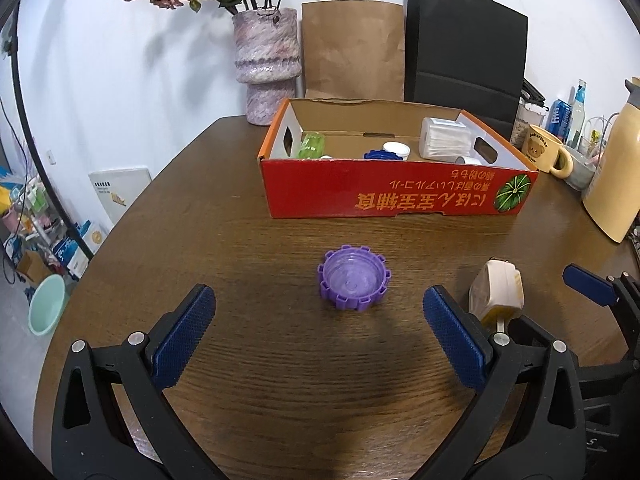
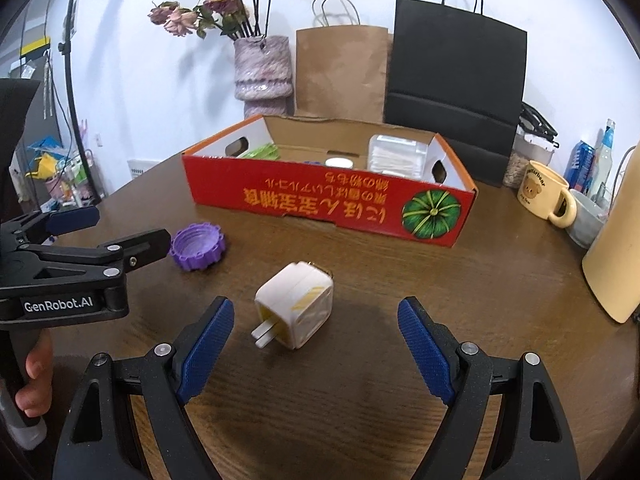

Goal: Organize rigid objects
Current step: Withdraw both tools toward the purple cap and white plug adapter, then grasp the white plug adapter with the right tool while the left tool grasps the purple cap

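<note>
Purple cap, white plug, red box

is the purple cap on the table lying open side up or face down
Open side up. The purple cap rests on the table with its hollow inside facing up, ridged rim around it, as both views show.

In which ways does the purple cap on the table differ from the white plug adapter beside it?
The purple cap is round with a notched rim; the white plug adapter is a blocky cube. The cap lies with its hollow side up, while the adapter lies tipped, its two metal prongs pointing toward the camera. The cap sits before the open left gripper, the adapter before the open right gripper. Both rest on the wooden table, outside the red box.
</note>
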`<state>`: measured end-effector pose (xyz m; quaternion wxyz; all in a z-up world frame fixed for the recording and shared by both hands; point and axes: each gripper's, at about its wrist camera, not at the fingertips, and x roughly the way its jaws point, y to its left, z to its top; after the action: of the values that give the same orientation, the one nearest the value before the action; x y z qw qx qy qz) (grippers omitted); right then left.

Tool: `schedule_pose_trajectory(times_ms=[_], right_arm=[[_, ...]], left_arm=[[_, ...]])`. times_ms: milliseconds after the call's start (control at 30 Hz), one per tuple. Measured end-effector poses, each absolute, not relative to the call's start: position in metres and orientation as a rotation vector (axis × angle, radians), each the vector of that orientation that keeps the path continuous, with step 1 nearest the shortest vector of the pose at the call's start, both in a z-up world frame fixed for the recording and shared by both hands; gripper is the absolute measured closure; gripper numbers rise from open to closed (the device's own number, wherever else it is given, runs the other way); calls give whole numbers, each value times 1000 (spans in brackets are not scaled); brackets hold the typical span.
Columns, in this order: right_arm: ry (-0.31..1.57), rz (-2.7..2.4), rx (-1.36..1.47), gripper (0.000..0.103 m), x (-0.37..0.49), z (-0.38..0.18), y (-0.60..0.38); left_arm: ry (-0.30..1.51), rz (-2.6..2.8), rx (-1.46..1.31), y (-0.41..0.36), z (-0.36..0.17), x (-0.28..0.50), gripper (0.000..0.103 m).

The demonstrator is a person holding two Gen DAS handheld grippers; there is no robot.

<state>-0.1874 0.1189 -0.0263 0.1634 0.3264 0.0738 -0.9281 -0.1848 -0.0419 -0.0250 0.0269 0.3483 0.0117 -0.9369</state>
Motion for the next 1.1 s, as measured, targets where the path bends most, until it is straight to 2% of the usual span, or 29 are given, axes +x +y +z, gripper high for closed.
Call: schedule_pose_trajectory(times_ms=[933,1000,1067,1100], right_arm=[[206,-2519,1141,15,-228,-50,102],[213,-2513,1136,20,-228,-50,101],[213,-2512,1139,44,-228,-50,101],[204,-2504,1143,48,-229,-51,101]], left_arm=[[70,-2891,1097,-48,-26,-185,0],[70,-2890,1100,-48,-27,-186,0],[68,-2888,1105,-48,-28,-187,0],[68,-2887,1107,-48,-28,-188,0]])
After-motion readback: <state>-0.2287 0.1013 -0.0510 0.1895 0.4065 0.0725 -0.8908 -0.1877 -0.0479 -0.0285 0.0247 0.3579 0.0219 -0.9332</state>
